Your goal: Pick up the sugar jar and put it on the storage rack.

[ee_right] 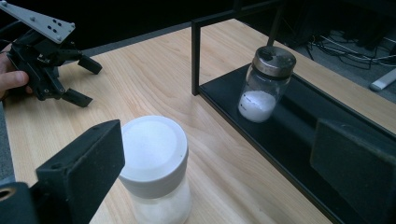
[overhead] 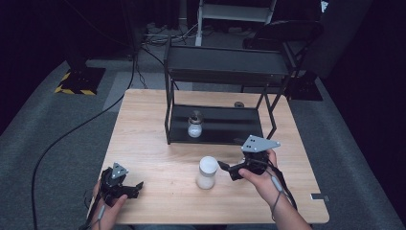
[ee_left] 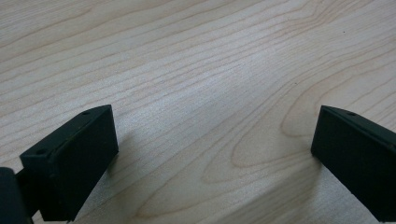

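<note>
At the left, the left gripper is resting low over the near-left part of the wooden table, close to the near edge, its jaws standing wide apart with only bare wood grain between them in the left gripper view; it is holding nothing. Open tabletop is lying between it and the middle, with nothing in the way.

In the middle, one white-lidded jar is standing upright on the table, its long axis pointing straight up and its lid on top. It is sitting well apart from the left gripper and just in front of the black shelf rack, with free wood all around its base.

To its right, the right gripper is pointing leftward at the jar, just beside it. In the right gripper view its jaws are spread wide, one jaw next to the jar's lid, and they are gripping nothing.

Behind, on the rack's lower tray, one second jar with a metal lid is standing upright, partly filled with white powder. That is making two jars, two grippers and one rack.
</note>
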`<state>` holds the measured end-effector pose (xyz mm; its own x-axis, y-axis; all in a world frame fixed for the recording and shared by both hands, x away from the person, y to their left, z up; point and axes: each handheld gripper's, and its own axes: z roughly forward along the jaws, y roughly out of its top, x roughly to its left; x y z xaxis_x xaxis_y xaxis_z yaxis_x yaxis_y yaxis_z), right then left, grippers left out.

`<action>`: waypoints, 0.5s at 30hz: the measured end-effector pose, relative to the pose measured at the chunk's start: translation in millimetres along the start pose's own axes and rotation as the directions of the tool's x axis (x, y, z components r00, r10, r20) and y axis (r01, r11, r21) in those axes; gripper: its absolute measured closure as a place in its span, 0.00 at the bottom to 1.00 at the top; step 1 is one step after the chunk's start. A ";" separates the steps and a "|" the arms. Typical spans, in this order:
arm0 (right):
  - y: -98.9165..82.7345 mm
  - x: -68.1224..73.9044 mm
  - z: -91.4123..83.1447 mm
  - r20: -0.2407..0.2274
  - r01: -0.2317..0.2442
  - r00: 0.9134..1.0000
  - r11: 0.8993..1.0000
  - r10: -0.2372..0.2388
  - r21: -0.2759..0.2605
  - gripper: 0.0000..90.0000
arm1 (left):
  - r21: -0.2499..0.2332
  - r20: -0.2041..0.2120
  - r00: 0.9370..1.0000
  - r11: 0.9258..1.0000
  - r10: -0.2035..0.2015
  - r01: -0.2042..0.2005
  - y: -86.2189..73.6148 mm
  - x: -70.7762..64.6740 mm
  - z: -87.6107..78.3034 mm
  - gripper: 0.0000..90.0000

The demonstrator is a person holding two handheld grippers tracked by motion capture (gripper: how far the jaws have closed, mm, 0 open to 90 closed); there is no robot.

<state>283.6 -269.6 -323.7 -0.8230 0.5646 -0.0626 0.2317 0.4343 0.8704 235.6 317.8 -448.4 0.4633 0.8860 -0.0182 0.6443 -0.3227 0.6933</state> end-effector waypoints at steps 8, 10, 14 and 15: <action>0.0 4.1 7.3 -0.011 -0.012 1.000 1.000 0.012 -0.012 0.03 | 0.000 0.000 1.000 1.000 0.000 0.000 0.0 0.0 0.0 0.01; 0.3 4.8 8.8 -0.016 -0.012 1.000 1.000 0.011 -0.015 0.03 | 0.000 0.001 1.000 1.000 0.001 -0.001 0.0 0.3 0.0 0.01; 0.3 5.9 10.6 -0.018 -0.015 1.000 1.000 0.015 -0.024 0.03 | 0.000 0.002 1.000 1.000 0.001 -0.001 0.0 0.4 0.0 0.01; 0.8 6.3 11.2 -0.019 -0.014 1.000 1.000 0.014 -0.024 0.03 | 0.000 0.001 1.000 1.000 0.001 -0.001 0.0 0.4 0.0 0.01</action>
<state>284.4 -257.8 -328.9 -0.8295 0.5570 -0.0415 0.2308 0.4095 0.8826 235.8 318.1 -448.3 0.4651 0.8851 -0.0183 0.6439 -0.3241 0.6931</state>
